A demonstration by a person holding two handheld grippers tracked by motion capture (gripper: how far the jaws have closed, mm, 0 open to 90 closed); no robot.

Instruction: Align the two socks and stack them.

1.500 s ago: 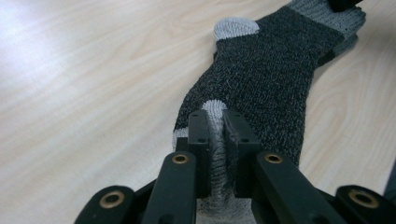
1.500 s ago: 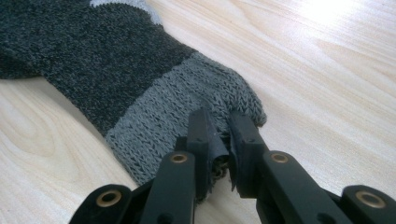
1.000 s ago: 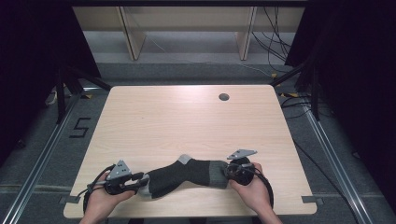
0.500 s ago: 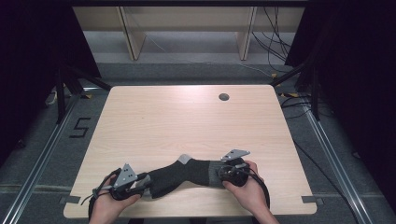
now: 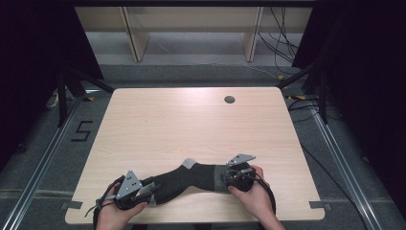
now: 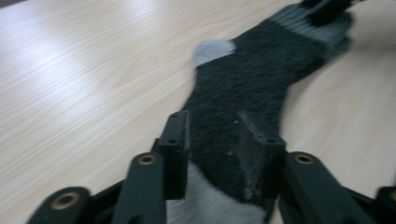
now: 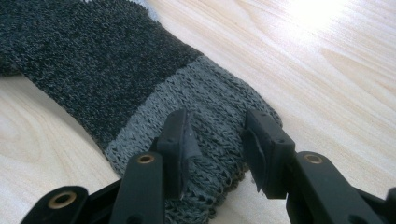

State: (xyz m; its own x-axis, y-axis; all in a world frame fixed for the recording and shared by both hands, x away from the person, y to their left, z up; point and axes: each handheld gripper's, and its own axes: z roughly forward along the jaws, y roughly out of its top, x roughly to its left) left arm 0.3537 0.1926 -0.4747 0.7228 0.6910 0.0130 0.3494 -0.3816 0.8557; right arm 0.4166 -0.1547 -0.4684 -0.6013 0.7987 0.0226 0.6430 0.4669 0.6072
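Observation:
A dark grey sock [image 5: 191, 178] with a light grey heel, toe and cuff lies flat across the front of the wooden table [image 5: 191, 124]. My left gripper [image 5: 152, 189] is at the toe end. Its jaws have just been closing and still stand apart, with the sock's foot [image 6: 243, 79] between them and the pale toe under them [image 6: 212, 135]. My right gripper [image 5: 225, 178] is at the cuff end. Its jaws have just been opening and now straddle the ribbed grey cuff [image 7: 210, 102] without pinching it [image 7: 217, 140].
A round cable hole [image 5: 229, 99] sits near the table's far right. The sock lies close to the front edge. Dark floor, rails and cables surround the table, with wooden shelf legs behind it.
My left hand has slid a little to the right along the front edge, onto the toe end. The right hand has stayed at the cuff. The sock looks slightly more bent.

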